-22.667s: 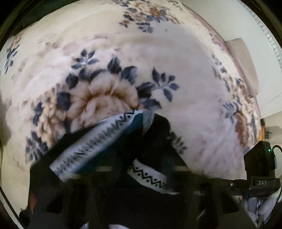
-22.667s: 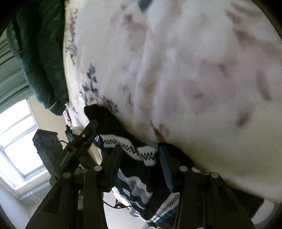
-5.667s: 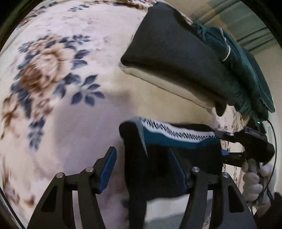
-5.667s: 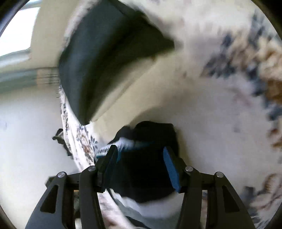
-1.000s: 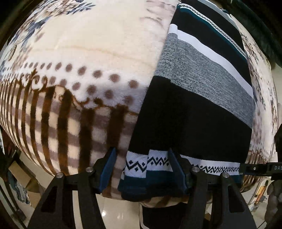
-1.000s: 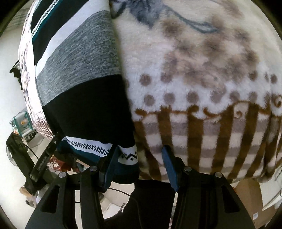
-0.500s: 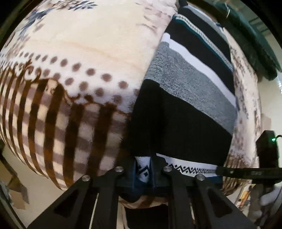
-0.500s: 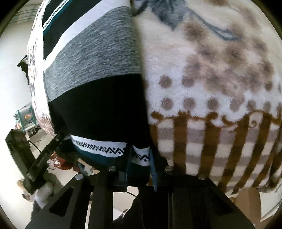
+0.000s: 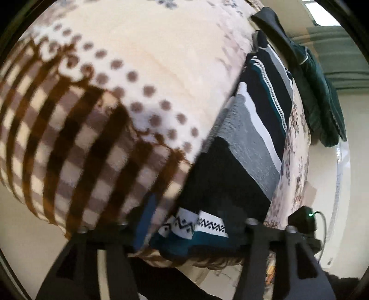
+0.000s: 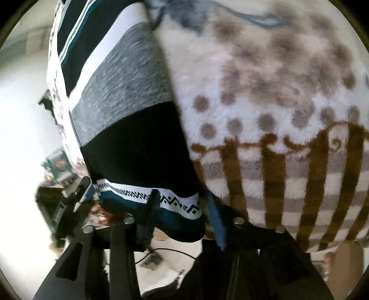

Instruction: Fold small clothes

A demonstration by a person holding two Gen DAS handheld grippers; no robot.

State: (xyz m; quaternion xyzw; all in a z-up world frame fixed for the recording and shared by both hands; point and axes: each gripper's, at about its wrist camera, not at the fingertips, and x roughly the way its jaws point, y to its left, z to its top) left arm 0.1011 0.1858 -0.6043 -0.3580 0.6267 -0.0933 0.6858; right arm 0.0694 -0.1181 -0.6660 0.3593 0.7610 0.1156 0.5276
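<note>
Left claw (image 9: 191, 219): opening wide, sweater (image 9: 249, 147) hem between its fingers, not pinched.
Right claw (image 10: 182, 212): opening too, hem inside.
Sweater: flat on blanket (image 9: 115, 92).

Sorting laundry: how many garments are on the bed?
3: striped sweater at the near edge, black garment and green one at the far end. More may be hidden.

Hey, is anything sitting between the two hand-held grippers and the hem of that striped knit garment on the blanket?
Nothing visible. The left hand-held gripper and right hand-held gripper both straddle the zigzag-patterned hem of the black, grey and white striped knit garment, jaws opening. Only the plush dotted and checked blanket lies beneath.
</note>
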